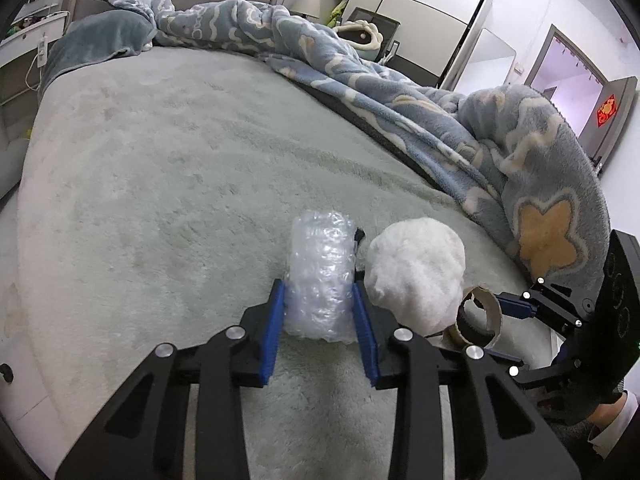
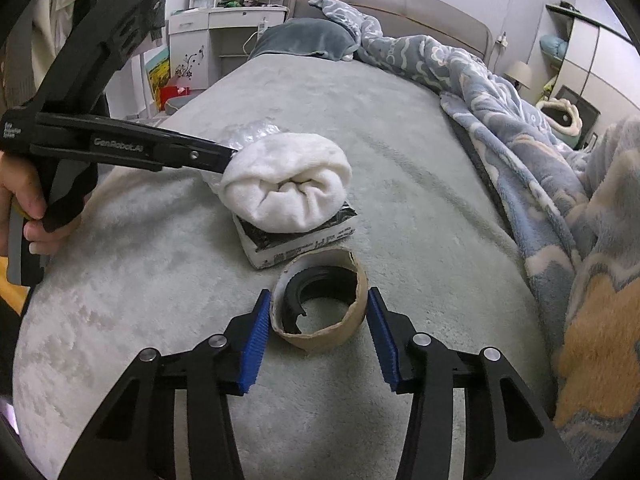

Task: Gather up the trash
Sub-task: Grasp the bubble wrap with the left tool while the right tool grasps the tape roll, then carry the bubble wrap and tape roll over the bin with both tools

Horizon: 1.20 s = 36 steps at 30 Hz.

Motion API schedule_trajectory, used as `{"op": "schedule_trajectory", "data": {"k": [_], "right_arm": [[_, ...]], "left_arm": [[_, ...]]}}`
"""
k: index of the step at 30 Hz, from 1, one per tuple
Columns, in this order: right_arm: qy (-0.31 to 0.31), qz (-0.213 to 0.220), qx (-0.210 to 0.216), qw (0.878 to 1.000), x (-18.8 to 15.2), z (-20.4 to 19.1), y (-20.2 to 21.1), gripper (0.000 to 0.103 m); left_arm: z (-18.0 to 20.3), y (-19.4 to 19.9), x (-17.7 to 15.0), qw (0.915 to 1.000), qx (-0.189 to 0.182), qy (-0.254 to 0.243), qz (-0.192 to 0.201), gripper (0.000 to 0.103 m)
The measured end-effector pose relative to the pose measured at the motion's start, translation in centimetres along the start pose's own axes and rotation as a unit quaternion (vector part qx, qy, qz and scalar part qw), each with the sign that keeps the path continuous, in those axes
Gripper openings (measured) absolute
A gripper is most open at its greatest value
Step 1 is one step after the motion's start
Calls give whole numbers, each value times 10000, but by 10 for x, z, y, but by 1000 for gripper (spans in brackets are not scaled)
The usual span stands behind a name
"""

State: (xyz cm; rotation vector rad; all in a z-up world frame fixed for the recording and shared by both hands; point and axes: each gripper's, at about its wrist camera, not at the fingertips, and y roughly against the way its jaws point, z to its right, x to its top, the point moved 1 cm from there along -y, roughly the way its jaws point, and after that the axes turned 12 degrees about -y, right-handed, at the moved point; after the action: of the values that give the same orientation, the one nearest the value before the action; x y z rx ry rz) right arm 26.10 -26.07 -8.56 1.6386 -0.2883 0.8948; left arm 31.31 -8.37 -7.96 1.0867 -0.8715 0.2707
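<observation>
left gripper [image 1: 319, 304] pinching the bubble wrap [image 1: 322, 276], right gripper [image 2: 318, 322] half-closed around the cardboard ring [image 2: 320, 300]; either may crush, slip out.

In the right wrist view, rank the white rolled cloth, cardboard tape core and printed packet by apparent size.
1. White rolled cloth, clearly largest.
2. Cardboard tape core, though nearness to the camera inflates it.
3. Printed packet, partly hidden under the cloth, so its place is unsure.

- Pale green bed [image 1: 168, 168] cover, bare over most of its width
- Blue patterned blanket [image 1: 500, 140] bunched along one side
- Grey pillow [image 2: 304, 38] near the headboard [image 2: 400, 4]
- White wardrobe [image 1: 432, 12]
</observation>
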Motion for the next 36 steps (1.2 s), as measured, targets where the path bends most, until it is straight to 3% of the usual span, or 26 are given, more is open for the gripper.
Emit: {"op": "schedule_trajectory", "data": {"k": [9, 21, 36], "right_arm": [[-693, 68, 395, 9968, 8, 13, 8, 48], [-825, 156, 482, 9953, 16, -8, 21, 48], [-1743, 216, 710, 9819, 17, -42, 44, 48]], "left_arm": [[-10, 21, 3, 9997, 85, 136, 185, 36], [-11, 47, -2, 9995, 117, 70, 270, 36], [-31, 97, -38, 9986, 461, 238, 79, 36]]}}
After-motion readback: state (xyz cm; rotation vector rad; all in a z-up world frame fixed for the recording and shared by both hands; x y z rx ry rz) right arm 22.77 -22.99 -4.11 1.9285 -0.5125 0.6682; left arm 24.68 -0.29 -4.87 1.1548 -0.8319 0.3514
